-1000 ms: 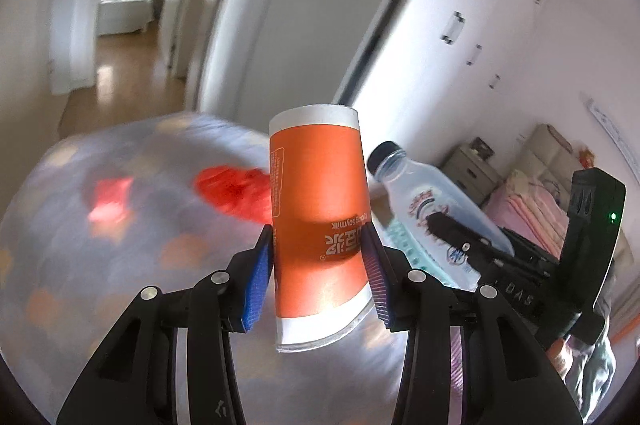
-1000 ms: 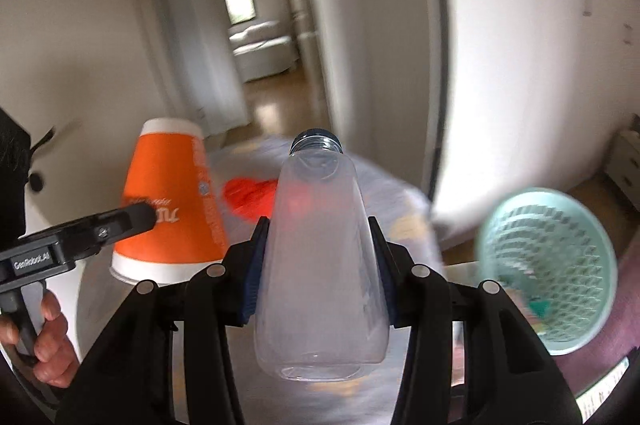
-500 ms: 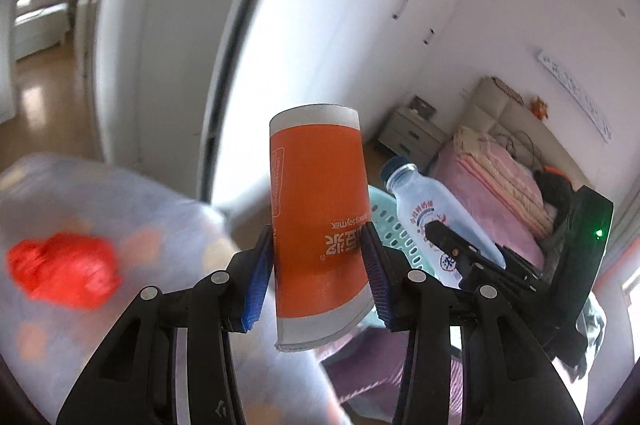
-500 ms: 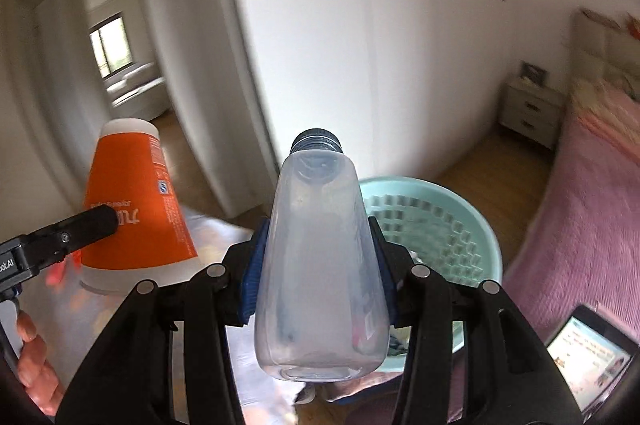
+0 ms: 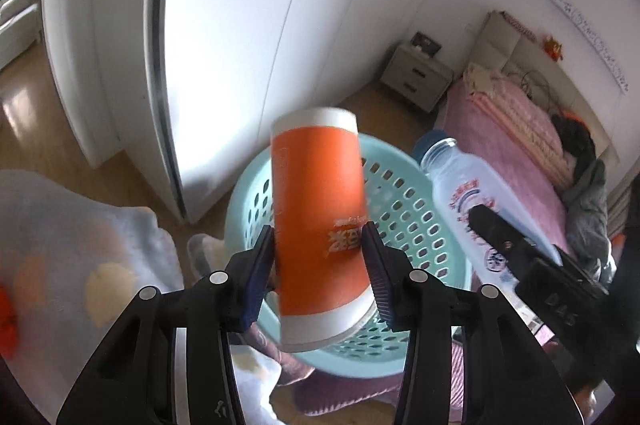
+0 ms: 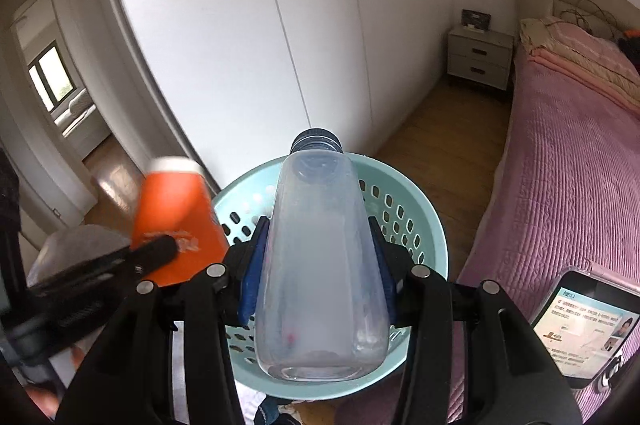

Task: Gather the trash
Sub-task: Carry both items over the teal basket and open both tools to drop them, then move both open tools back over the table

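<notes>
My left gripper (image 5: 320, 257) is shut on an orange paper cup (image 5: 316, 209), held upside down over a pale teal perforated basket (image 5: 408, 213). My right gripper (image 6: 318, 261) is shut on a clear plastic bottle (image 6: 320, 265) with a dark cap, held above the same basket (image 6: 404, 209). The bottle also shows in the left wrist view (image 5: 468, 209), to the right of the cup. The cup shows in the right wrist view (image 6: 176, 217), left of the bottle, with the left gripper's finger across it.
White wardrobe doors (image 6: 248, 37) stand behind the basket. A pink bed (image 6: 568, 153) lies to the right with a phone (image 6: 584, 321) on it. A nightstand (image 6: 478, 57) is at the back. A patterned cloth (image 5: 68, 237) with a red scrap (image 5: 8, 321) lies at left.
Both grippers swung right, away from the patterned cloth and red scrap, and now hold the cup and bottle over the teal basket. Both grips are unchanged.
</notes>
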`<state>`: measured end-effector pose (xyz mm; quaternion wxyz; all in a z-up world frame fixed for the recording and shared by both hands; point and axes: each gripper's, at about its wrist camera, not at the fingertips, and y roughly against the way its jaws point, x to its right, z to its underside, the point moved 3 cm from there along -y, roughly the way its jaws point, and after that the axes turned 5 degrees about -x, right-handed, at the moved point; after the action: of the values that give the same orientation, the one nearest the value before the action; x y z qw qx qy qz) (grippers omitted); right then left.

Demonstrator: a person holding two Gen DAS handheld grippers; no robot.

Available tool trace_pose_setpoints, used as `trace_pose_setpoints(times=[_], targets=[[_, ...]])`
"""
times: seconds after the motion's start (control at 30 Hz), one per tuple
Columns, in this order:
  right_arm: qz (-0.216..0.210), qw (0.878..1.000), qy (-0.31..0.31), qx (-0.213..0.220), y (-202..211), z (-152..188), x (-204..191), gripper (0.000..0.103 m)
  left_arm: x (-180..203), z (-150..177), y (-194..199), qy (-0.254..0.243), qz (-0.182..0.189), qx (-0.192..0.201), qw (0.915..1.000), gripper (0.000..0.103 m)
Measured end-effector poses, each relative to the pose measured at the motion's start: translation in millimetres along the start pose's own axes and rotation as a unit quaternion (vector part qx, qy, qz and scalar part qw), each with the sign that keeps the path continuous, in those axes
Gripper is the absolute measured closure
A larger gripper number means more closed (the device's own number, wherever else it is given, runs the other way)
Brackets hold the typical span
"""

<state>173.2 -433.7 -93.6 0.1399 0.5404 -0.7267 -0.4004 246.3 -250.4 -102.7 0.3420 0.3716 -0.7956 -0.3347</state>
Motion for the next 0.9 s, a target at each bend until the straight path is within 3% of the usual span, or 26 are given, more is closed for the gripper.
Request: trace_pose_setpoints(times=[0.1,0.23,0.3,0.47,0.6,0.77,0.9], targets=[[0.002,1.000,-0.002,-0.002,-11,-5,-2,0.059,-5,-2,-7,0.010,0.000,-0.005,0.9999,0.050],[-0.005,1.000,-0.007,-0.012,-23,-2,-5,0.058,-11,3,0,0.016,0.011,-0.004,0.9998,0.050],[-0.007,1.000,-0.013,-0.017,-26,2,-3,0.051,-13,8,9,0.012,0.012,0.003,0.9999,0.050],[-0.013,1.000,-0.009,-0.009,-11,12,-10,0.051,-21,22,44,0.012,0.012,0.025,0.9995,0.050],[-0.034,0.999,-0.005,-0.002,3,16,-21,0.051,-30,34,76,0.033,0.034,0.045,0.9978,0.050],[-0.066,0.997,0.041,0.028,35,19,-66,0.051,-43,47,119,0.050,0.024,0.078,0.9954,0.050],[-0.103,0.990,0.082,0.041,55,26,-112,0.051,-69,61,168,0.064,-0.028,0.118,0.9906,0.050]])
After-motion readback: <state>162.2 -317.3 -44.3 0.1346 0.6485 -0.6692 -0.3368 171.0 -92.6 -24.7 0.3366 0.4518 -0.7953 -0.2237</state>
